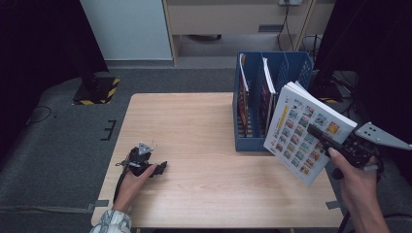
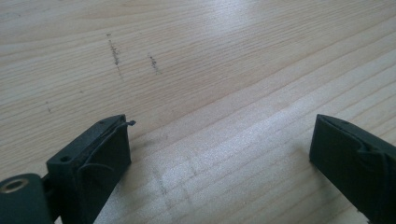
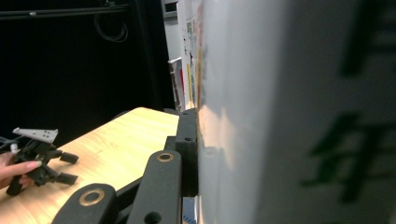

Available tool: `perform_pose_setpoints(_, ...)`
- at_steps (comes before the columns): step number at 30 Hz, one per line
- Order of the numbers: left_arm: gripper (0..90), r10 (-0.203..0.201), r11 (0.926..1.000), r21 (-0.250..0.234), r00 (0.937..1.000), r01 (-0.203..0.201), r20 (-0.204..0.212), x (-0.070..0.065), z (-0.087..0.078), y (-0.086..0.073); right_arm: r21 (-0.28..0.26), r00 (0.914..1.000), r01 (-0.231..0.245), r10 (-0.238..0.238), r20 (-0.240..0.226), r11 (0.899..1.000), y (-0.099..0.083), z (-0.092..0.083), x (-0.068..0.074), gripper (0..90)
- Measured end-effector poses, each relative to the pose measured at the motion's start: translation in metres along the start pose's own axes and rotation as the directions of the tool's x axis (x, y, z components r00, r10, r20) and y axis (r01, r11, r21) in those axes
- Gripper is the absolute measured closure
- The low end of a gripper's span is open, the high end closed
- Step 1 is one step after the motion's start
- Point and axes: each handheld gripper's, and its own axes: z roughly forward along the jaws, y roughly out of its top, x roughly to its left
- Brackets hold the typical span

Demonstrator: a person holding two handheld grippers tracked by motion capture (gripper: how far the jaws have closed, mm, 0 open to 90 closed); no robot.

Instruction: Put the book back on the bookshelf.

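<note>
A thick white book (image 1: 297, 127) with rows of small colourful pictures on its cover hangs tilted in the air over the table's right edge. My right gripper (image 1: 317, 133) is shut on it from the lower right. In the right gripper view one black finger (image 3: 187, 149) presses flat against the book's cover (image 3: 280, 116), and the other finger is hidden behind the book. My left gripper (image 1: 161, 168) lies on the wooden table (image 1: 194, 126) near the front left, held by a hand. Its jaws stand open over bare wood (image 2: 219, 149), with nothing between them.
A blue slotted file rack (image 1: 252, 144) stands on the table's right side just left of the lifted book, with a few upright books (image 1: 266, 92) in it. Dark stands and cables sit on the floor to the far left and right.
</note>
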Motion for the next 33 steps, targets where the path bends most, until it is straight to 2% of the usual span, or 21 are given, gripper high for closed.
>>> perform_pose_setpoints(9, 4.2, -0.001, 1.0, -0.001, 1.0, 0.001, 0.002, 0.0, 0.0, 0.0, 0.002, 0.9983, 0.003, -0.003, 0.058, 1.0, 0.02, 0.009, 0.001, 73.9)
perform_pose_setpoints(20, 3.9, -0.001, 1.0, -0.002, 1.0, 0.001, -0.002, 0.0, 0.0, 0.0, 0.004, 0.9899, 0.004, -0.005, 0.141, 1.0, 0.035, 0.019, -0.004, 73.8)
perform_pose_setpoints(22, 3.9, -0.001, 1.0, -0.002, 1.0, 0.001, -0.002, 0.0, 0.0, 0.0, 0.005, 0.9876, 0.005, -0.005, 0.157, 1.0, 0.037, 0.02, -0.005, 73.8)
perform_pose_setpoints(25, 3.9, -0.001, 1.0, 0.0, 1.0, 0.001, -0.002, 0.0, 0.0, 0.0, 0.017, 0.9796, 0.011, -0.014, 0.2, 1.0, 0.041, 0.023, -0.007, 73.8)
perform_pose_setpoints(30, 3.9, -0.001, 1.0, -0.001, 1.0, 0.001, -0.002, 0.0, 0.0, 0.0, 0.034, 0.9674, 0.034, -0.041, 0.25, 0.999, 0.047, 0.026, -0.01, 73.8)
perform_pose_setpoints(33, 3.9, -0.001, 1.0, -0.001, 1.0, 0.001, -0.002, 0.0, 0.0, 0.0, 0.036, 0.9618, 0.032, -0.041, 0.271, 0.999, 0.048, 0.028, -0.012, 73.8)
